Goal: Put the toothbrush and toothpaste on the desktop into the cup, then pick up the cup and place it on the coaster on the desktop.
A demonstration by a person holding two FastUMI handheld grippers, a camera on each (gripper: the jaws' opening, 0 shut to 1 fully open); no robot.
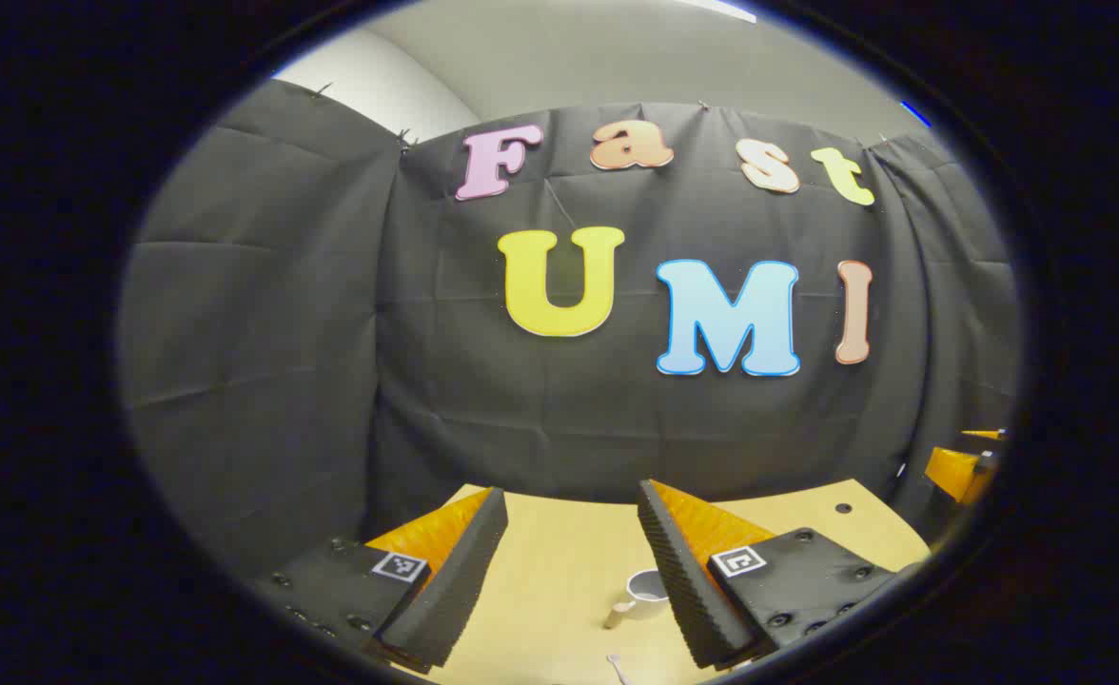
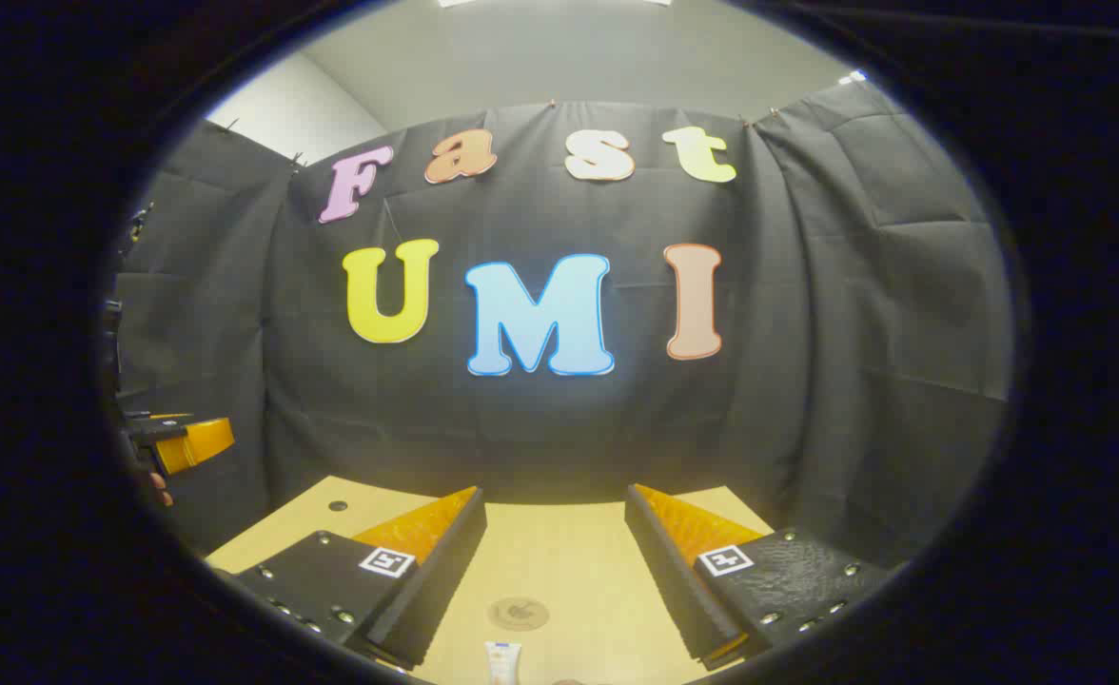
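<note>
desktop (image 2: 569,561) open ahead; cup (image 1: 648,592), perhaps coaster (image 2: 519,614), in path

A white cup (image 1: 648,595) with a side handle is standing upright on the tan desktop (image 1: 559,580), its right side partly hidden in the left gripper view. A slim white toothbrush (image 1: 617,666) is lying near it, mostly cut off by the lower edge. In the right gripper view, a round brownish coaster (image 2: 518,613) is lying flat, with the white end of the toothpaste (image 2: 502,661) showing just below it.
</note>
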